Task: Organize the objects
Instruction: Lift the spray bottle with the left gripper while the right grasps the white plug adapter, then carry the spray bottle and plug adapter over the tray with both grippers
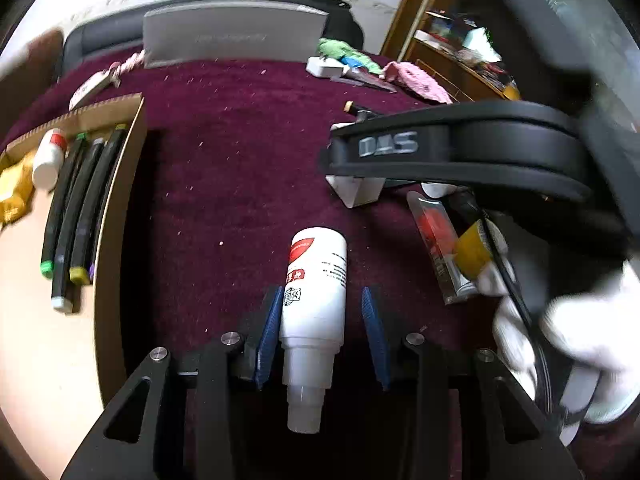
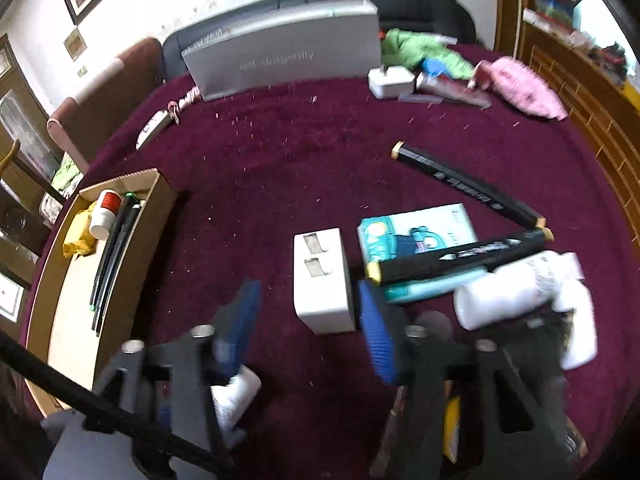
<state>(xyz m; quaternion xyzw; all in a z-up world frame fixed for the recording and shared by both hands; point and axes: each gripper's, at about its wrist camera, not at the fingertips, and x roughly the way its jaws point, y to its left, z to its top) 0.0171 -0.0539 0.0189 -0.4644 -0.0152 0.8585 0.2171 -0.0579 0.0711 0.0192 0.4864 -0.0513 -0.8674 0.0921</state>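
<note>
Here your left gripper (image 1: 320,332) hangs over the maroon cloth (image 1: 240,160) with its blue pads (image 1: 270,332) parted. A white bottle (image 1: 316,300) with a red label lies between them, nozzle toward the camera; the left pad sits against its side and the right pad stands clear of it, so nothing is clamped.

Your right gripper (image 2: 308,320) is blurred, its blue pads (image 2: 374,332) apart with only bare cloth (image 2: 280,140) between them. A white plug block (image 2: 322,280) lies just beyond the tips, close beside the right pad; whether they touch, you cannot tell.

At the cloth's left edge sits an open cardboard box (image 1: 120,184) holding several dark markers (image 1: 76,216) laid side by side, a small white bottle with a red cap (image 1: 50,160) and something yellow (image 1: 14,188). In the right view that same box (image 2: 132,240) shows the same contents.

Toward the right edge lie two black markers (image 2: 460,256), a pale blue card pack (image 2: 416,232), a teal pen (image 2: 436,286) and a second white bottle (image 2: 512,284). Along the far edge stand a grey box (image 2: 288,52), a green cloth (image 2: 420,52), a pink cloth (image 2: 524,88) and a white charger (image 2: 390,80).

A white-gloved hand (image 1: 572,336) shows at the right of the left view, beneath the black body of the other gripper.
</note>
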